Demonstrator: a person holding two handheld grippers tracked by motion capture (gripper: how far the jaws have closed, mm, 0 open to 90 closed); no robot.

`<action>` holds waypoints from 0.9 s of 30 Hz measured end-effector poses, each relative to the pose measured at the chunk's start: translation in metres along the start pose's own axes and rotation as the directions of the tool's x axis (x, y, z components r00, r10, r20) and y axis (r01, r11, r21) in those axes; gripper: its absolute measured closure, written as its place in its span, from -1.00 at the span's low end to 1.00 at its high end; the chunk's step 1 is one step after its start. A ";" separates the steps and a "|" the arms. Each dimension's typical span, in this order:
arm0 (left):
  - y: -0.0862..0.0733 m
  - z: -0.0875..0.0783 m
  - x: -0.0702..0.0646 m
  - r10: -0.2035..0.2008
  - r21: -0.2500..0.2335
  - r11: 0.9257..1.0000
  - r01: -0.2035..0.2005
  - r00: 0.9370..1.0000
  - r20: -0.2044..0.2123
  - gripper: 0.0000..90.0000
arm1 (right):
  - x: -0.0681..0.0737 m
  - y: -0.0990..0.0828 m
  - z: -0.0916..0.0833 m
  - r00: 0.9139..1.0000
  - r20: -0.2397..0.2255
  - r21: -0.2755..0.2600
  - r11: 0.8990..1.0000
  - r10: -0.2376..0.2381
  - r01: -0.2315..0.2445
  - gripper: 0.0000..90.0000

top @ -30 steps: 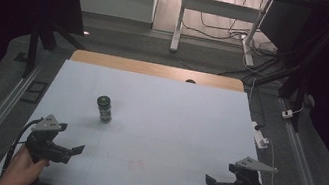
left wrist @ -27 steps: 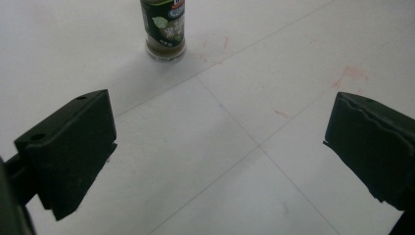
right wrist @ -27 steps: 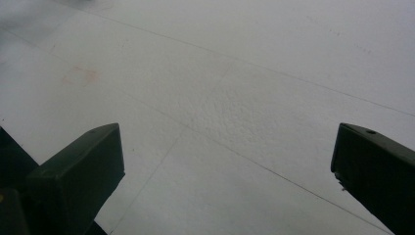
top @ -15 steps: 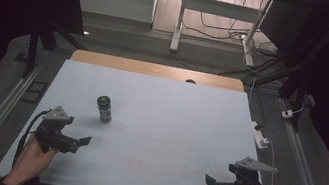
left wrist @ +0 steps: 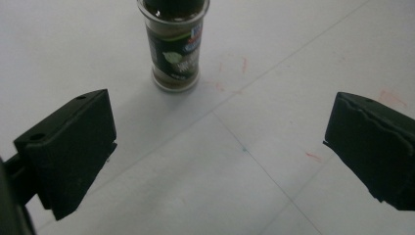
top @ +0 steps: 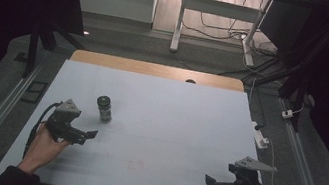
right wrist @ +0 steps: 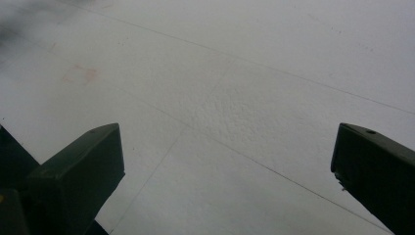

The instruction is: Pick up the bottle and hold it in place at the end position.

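A small spice jar [top: 104, 108] stands upright on the white table [top: 172, 124], in the left half, and nothing touches it. It has a dark lid and a dark label, and its content looks brown through the glass.

The left gripper [top: 89, 134] is near the jar, a little closer to the person and slightly to the left of it. Its fingers [left wrist: 68, 152] are wide apart and they hold nothing. In the left gripper view the jar [left wrist: 173, 44] is ahead of the fingers and apart from them, closer to the left finger than to the right one. Thin lines and some faint red marks are on the table around it.

The right gripper [top: 211, 181] is at the near right corner of the table, well apart from the jar. Its fingers [right wrist: 78, 171] are also wide apart, over the bare table surface.
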State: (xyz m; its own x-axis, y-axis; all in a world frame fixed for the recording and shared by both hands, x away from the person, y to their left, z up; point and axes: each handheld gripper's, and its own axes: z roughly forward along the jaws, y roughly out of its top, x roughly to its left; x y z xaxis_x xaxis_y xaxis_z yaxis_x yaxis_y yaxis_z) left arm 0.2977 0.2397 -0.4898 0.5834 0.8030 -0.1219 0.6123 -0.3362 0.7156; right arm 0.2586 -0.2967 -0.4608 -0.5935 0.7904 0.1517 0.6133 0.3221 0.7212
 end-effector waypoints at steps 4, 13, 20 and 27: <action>0.005 0.006 0.006 0.003 -0.002 1.000 -0.003 1.000 0.002 -1.00 | 0.000 0.000 0.000 1.000 -0.001 0.002 1.000 0.002 -0.002 -1.00; 0.016 0.025 0.020 0.021 0.013 1.000 -0.021 1.000 -0.009 -1.00 | 0.000 0.000 0.001 1.000 -0.004 0.005 1.000 0.002 -0.002 -1.00; 0.023 0.041 0.027 0.045 0.027 0.999 -0.044 0.999 -0.012 -1.00 | 0.000 0.000 0.001 1.000 -0.005 0.006 1.000 0.002 -0.002 -1.00; 0.028 0.058 0.029 0.090 0.051 0.995 -0.090 0.996 0.001 -0.98 | 0.000 0.000 0.001 1.000 -0.005 0.007 1.000 0.001 -0.001 -1.00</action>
State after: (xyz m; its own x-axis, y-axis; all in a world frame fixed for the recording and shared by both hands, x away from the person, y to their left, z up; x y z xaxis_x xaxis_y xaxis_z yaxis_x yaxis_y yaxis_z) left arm 0.3629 0.2252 -0.5128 0.6366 0.7691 -0.0571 0.5836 -0.4320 0.6876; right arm 0.2592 -0.2963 -0.4612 -0.5955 0.7881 0.1558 0.6174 0.3248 0.7165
